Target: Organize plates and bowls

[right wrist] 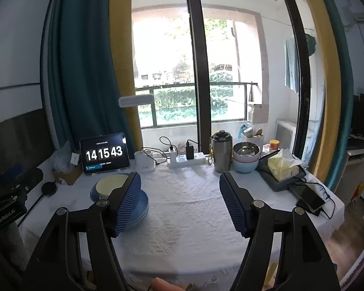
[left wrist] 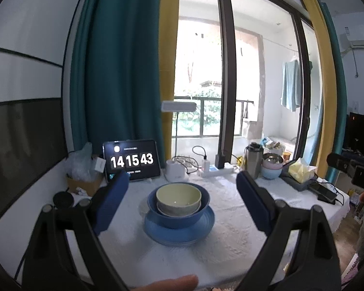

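While the stack (left wrist: 179, 214) sits mid-desk, cream bowl in blue bowl on blue plates, both grippers hang back, wide open and empty: left gripper (left wrist: 182, 189) framing it, right gripper (right wrist: 179, 191) to its right. Stacking here looks finished; next would likely be the bowls (right wrist: 245, 157) far right, needing a reach past the flask (right wrist: 221, 151).

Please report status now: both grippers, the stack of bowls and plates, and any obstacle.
Left gripper open, empty. Right gripper open, empty. Bowls nested on blue plates. No obstacle near stack.
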Demonstrator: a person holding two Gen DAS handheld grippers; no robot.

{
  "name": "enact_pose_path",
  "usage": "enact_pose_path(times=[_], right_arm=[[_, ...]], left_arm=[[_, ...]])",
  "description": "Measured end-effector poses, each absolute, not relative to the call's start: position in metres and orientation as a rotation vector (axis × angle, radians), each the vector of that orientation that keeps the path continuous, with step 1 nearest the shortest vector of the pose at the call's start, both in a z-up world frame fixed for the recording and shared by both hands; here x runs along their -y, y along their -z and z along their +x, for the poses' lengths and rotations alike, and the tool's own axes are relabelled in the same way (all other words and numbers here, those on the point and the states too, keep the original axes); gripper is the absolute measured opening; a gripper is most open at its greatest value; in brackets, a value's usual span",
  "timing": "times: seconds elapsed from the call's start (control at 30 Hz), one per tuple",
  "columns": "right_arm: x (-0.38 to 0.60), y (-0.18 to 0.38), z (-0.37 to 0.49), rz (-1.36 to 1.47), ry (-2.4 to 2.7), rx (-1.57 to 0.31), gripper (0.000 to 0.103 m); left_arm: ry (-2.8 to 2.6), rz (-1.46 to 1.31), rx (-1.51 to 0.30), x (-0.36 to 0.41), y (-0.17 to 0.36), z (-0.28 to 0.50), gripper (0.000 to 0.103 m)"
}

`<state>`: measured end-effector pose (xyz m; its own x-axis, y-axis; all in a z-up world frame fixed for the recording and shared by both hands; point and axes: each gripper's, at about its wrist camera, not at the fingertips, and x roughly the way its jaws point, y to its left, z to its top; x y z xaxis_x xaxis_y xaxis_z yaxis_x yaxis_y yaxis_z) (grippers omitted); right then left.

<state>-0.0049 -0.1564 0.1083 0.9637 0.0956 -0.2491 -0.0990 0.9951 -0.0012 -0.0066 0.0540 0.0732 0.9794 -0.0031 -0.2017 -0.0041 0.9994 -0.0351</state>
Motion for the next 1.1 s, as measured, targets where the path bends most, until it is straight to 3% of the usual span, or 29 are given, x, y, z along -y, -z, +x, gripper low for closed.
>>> enact_pose_path(times=[1.1], right_arm=[[0.153, -0.103, 0.006, -0.012, -0.118, -0.283, 0.071]], left_arm=[[0.006, -0.033, -0.241, -0.053, -0.067, -0.003, 0.091]])
